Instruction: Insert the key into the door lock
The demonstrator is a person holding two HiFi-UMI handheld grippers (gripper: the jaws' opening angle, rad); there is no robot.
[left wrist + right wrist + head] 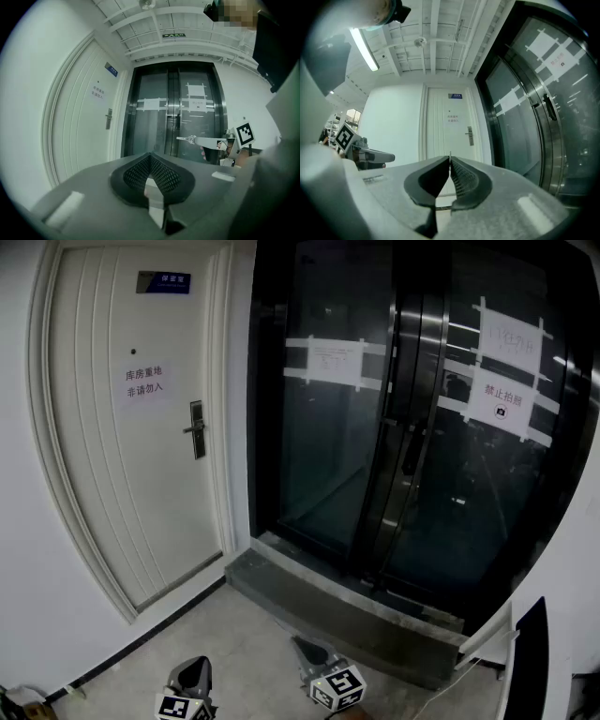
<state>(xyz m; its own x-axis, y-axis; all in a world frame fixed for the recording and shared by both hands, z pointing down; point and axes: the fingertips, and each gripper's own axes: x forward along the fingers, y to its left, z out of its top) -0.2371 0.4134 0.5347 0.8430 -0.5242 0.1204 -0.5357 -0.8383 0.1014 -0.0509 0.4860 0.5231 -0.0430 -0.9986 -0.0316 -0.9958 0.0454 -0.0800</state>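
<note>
Pale door (112, 493) and dark glass doors (375, 446) fill the head view, the door lock (197, 429) well ahead of both low grippers. Left gripper view: the left gripper (150, 157) is closed on nothing, seemingly spare, while the right gripper (206, 140) pinches the slim metal key (189, 138) level, blade forward for the lock. Right gripper view: its thin edge points doorward.
</note>
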